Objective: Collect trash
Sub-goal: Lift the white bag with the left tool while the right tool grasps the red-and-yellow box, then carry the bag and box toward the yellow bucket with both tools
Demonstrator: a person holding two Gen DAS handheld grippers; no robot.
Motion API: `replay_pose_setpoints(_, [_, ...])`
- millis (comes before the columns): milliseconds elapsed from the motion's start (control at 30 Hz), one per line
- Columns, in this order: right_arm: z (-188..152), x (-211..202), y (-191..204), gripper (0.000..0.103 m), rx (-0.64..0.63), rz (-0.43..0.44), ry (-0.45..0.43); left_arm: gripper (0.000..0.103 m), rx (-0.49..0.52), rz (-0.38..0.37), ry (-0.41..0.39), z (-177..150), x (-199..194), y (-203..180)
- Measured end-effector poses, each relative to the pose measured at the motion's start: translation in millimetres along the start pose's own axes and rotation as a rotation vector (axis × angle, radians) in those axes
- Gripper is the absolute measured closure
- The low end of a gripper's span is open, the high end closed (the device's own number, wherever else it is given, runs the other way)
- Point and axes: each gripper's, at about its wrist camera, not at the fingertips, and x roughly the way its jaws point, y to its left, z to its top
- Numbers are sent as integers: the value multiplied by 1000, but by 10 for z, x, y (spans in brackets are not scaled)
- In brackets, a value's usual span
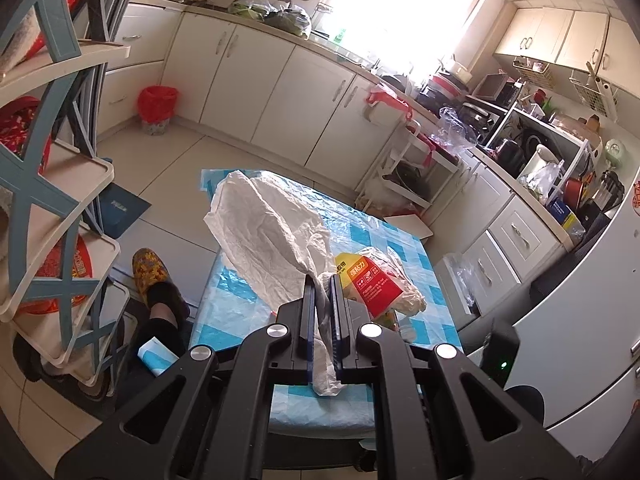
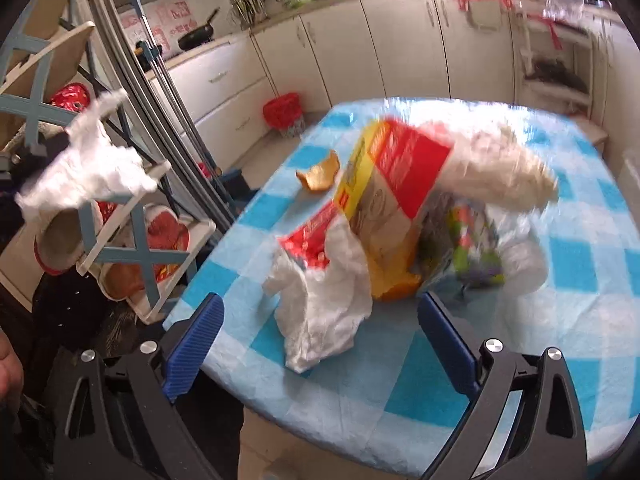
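My left gripper (image 1: pixel 323 282) is shut on a crumpled white plastic bag (image 1: pixel 264 224), which stretches up and away over the blue checked table (image 1: pixel 384 240). Just right of the fingers lies a red and yellow box (image 1: pixel 370 280) among thin plastic. In the right wrist view my right gripper (image 2: pixel 320 328) stands open and low over the table's near edge, nothing between its blue pads (image 2: pixel 196 340). Ahead of it lie crumpled white plastic (image 2: pixel 324 308), the tilted red and yellow box (image 2: pixel 396 184), a colourful wrapper (image 2: pixel 476 248) and an orange peel (image 2: pixel 320 174). A white bag (image 2: pixel 92 164) hangs in the air at the left.
A red-lined waste bin (image 1: pixel 157 104) stands on the floor by the cabinets, also the bin (image 2: pixel 282 114) beyond the table. A blue and beige shelf rack (image 1: pixel 60 200) stands at the left. A person's leg and patterned slipper (image 1: pixel 150 268) are beside the table.
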Motion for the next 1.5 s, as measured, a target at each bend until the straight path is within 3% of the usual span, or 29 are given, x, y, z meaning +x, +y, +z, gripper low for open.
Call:
replay_pose_setpoints(133, [366, -71, -149, 9, -57, -79, -80, 96, 0, -2, -5, 15, -33, 5])
replay_pose_setpoints(267, [667, 100, -332, 10, -104, -99, -66, 96, -6, -10, -4, 8, -24, 0])
replay_pose_setpoints(433, [964, 489, -421, 24, -182, -50, 83, 96, 1, -18, 2, -12, 2, -29])
replay_pose_setpoints(567, [993, 688, -286, 27, -282, -34, 153, 96, -8, -18, 6, -13, 32, 7])
replay_pose_setpoints(767, [913, 892, -149, 61, -339, 17, 288, 96, -19, -18, 11, -27, 58, 35])
replay_pose_setpoints(833, [897, 889, -141, 80, -327, 59, 301, 96, -20, -18, 12, -27, 59, 33])
replay_pose_setpoints(967, [848, 875, -135, 95, -296, 91, 314, 96, -20, -20, 15, -40, 74, 20])
replay_pose_setpoints(1067, [827, 777, -142, 100, -274, 86, 273, 96, -14, -22, 14, -43, 64, -2])
replay_pose_setpoints(1200, [937, 405, -248, 101, -187, 117, 136, 96, 2, -20, 16, -41, 70, -53])
replay_pose_setpoints(1500, [1118, -493, -672, 101, 48, 311, -104, 96, 65, -54, 14, -23, 37, -408])
